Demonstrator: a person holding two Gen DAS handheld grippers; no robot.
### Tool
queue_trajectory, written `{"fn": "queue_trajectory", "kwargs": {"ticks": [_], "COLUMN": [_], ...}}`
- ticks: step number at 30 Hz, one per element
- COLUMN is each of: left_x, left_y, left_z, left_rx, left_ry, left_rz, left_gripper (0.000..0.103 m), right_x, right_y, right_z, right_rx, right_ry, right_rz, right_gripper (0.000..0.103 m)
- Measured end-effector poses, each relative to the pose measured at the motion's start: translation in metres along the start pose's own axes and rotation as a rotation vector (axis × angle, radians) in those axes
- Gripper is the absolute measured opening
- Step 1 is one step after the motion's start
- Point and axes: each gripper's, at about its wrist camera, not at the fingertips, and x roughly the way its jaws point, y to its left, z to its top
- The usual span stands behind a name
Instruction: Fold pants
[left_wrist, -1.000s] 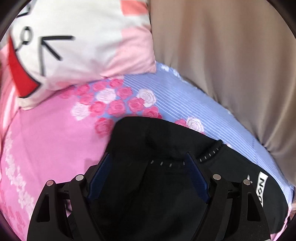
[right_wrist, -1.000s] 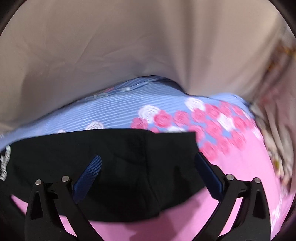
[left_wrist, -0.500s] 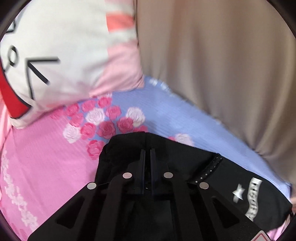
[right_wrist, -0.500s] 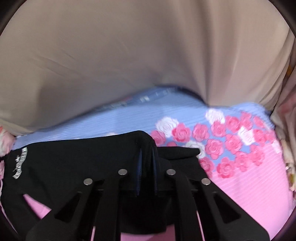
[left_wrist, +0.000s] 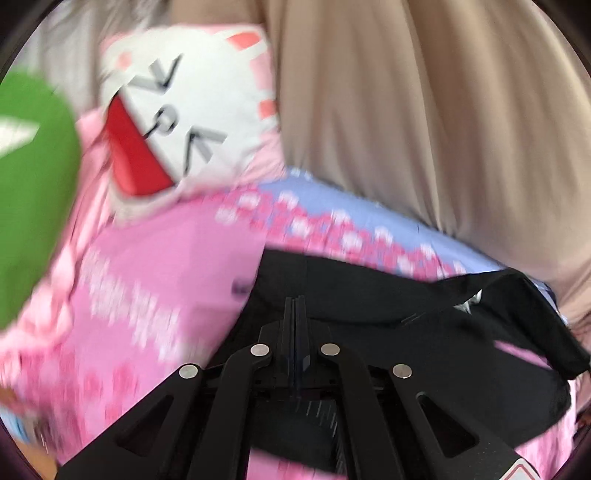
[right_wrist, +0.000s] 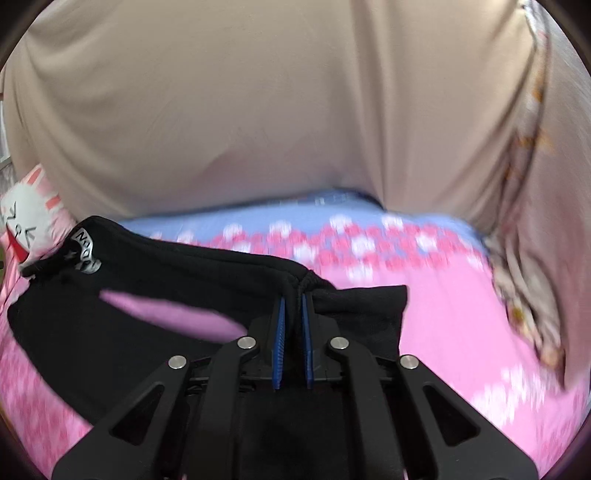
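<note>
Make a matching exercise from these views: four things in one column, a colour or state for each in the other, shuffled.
Things:
1. pants
2. curtain
3. pillow
4. right hand-held gripper

Colour or state:
A. beige, hanging behind the bed
B. shut on black cloth
C. black, lifted off the pink sheet
D. white with a cartoon face

Pairs: 1-C, 2-A, 3-D, 4-B

Cartoon pillow (left_wrist: 192, 122) on floral sheet (right_wrist: 461, 314), beige curtain (right_wrist: 277, 110)
</note>
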Motion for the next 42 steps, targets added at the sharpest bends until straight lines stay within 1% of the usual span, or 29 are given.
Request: {"fn": "queue_trajectory", "kwargs": {"ticks": [1, 2, 3, 4, 5, 6, 7, 9, 10, 11, 13, 16, 17, 18, 19, 20, 21, 23, 24, 27, 29, 31, 33, 35, 36, 37, 39, 41, 42], "left_x": [-0.009, -0.013, -0.015, -0.016, -0.012, -0.007, -0.002, 0.018, 0.034, 0.047, 0.077, 0.11, 0.122, 0.128, 0.131, 0.133, 0.131, 0.11, 0.09, 0.037, 0.001, -0.013, -0.017, -0.009, -0.006, -0.001, 0.01, 0.017, 0.018], "left_y": [0.007, 0.014, 0.019, 0.022, 0.025, 0.026, 0.026, 0.019, 0.014, 0.01, -0.001, -0.009, -0.01, -0.011, -0.011, -0.013, -0.015, -0.012, -0.013, -0.002, 0.015, 0.028, 0.042, 0.051, 0.053, 0.058, 0.06, 0.058, 0.055], "left_z": [-0.012, -0.026, -0.037, -0.044, -0.05, -0.052, -0.053, -0.045, -0.037, -0.031, -0.018, -0.006, -0.003, -0.001, 0.001, 0.005, 0.008, 0.008, 0.01, 0.003, -0.008, -0.02, -0.035, -0.051, -0.056, -0.061, -0.064, -0.062, -0.06], "left_rx": [-0.022, -0.057, -0.099, -0.131, -0.194, -0.257, -0.302, -0.384, -0.422, -0.441, -0.469, -0.494, -0.506, -0.509, -0.502, -0.471, -0.45, -0.426, -0.384, -0.334, -0.326, -0.338, -0.33, -0.328, -0.339, -0.356, -0.368, -0.368, -0.362], "left_ry": [0.016, 0.032, 0.048, 0.056, 0.063, 0.053, 0.046, 0.077, 0.101, 0.119, 0.155, 0.195, 0.212, 0.223, 0.221, 0.234, 0.251, 0.212, 0.184, 0.135, 0.119, 0.137, 0.176, 0.211, 0.223, 0.236, 0.24, 0.242, 0.24], "left_rz": [-0.019, -0.073, -0.132, -0.162, -0.19, -0.203, -0.215, -0.266, -0.311, -0.31, -0.284, -0.235, -0.226, -0.218, -0.207, -0.242, -0.285, -0.313, -0.326, -0.352, -0.352, -0.344, -0.306, -0.272, -0.269, -0.264, -0.248, -0.244, -0.237], "left_gripper": [0.0, 0.0, 0.004, 0.032, 0.051, 0.071, 0.072, 0.072, 0.073, 0.073, 0.073, 0.073, 0.071, 0.065, 0.03, 0.009, 0.003, 0.003, 0.003, 0.002, 0.003, 0.003, 0.003, 0.003, 0.003, 0.003, 0.003, 0.003, 0.003], "right_x": [-0.003, -0.005, -0.006, -0.007, -0.006, -0.004, -0.003, -0.001, -0.002, -0.003, -0.005, -0.009, -0.01, -0.01, -0.011, -0.012, -0.012, -0.014, -0.015, -0.02, -0.024, -0.032, -0.039, -0.04, -0.038, -0.032, -0.019, -0.003, 0.003], "right_y": [-0.002, -0.004, -0.006, -0.009, -0.009, -0.008, -0.006, -0.002, 0.001, 0.003, 0.006, 0.008, 0.008, 0.007, 0.005, 0.003, 0.002, -0.002, -0.005, -0.014, -0.023, -0.034, -0.04, -0.046, -0.047, -0.048, -0.051, -0.052, -0.051], "right_z": [-0.014, -0.024, -0.032, -0.041, -0.048, -0.052, -0.056, -0.059, -0.06, -0.061, -0.065, -0.07, -0.071, -0.072, -0.073, -0.074, -0.075, -0.075, -0.075, -0.075, -0.077, -0.081, -0.084, -0.085, -0.084, -0.082, -0.079, -0.078, -0.079], "right_rx": [-0.003, 0.0, 0.008, 0.021, 0.027, 0.033, 0.045, 0.056, 0.058, 0.063, 0.075, 0.096, 0.103, 0.112, 0.125, 0.133, 0.139, 0.154, 0.162, 0.19, 0.23, 0.29, 0.353, 0.434, 0.455, 0.477, 0.512, 0.536, 0.535], "right_ry": [0.016, 0.027, 0.034, 0.044, 0.05, 0.051, 0.054, 0.049, 0.045, 0.041, 0.037, 0.041, 0.041, 0.041, 0.044, 0.042, 0.041, 0.037, 0.036, 0.038, 0.039, 0.027, 0.021, 0.03, 0.038, 0.054, 0.094, 0.14, 0.146], "right_rz": [-0.014, -0.022, -0.027, -0.028, -0.031, -0.031, -0.021, -0.017, -0.007, -0.006, -0.002, -0.001, 0.0, 0.0, 0.001, -0.002, -0.004, -0.001, 0.001, -0.015, -0.006, 0.013, 0.068, 0.161, 0.181, 0.188, 0.17, 0.137, 0.127], "right_gripper": [0.007, 0.007, 0.007, 0.008, 0.008, 0.008, 0.008, 0.008, 0.008, 0.008, 0.008, 0.009, 0.009, 0.01, 0.01, 0.01, 0.01, 0.011, 0.011, 0.013, 0.022, 0.047, 0.053, 0.059, 0.065, 0.068, 0.07, 0.07, 0.066]}}
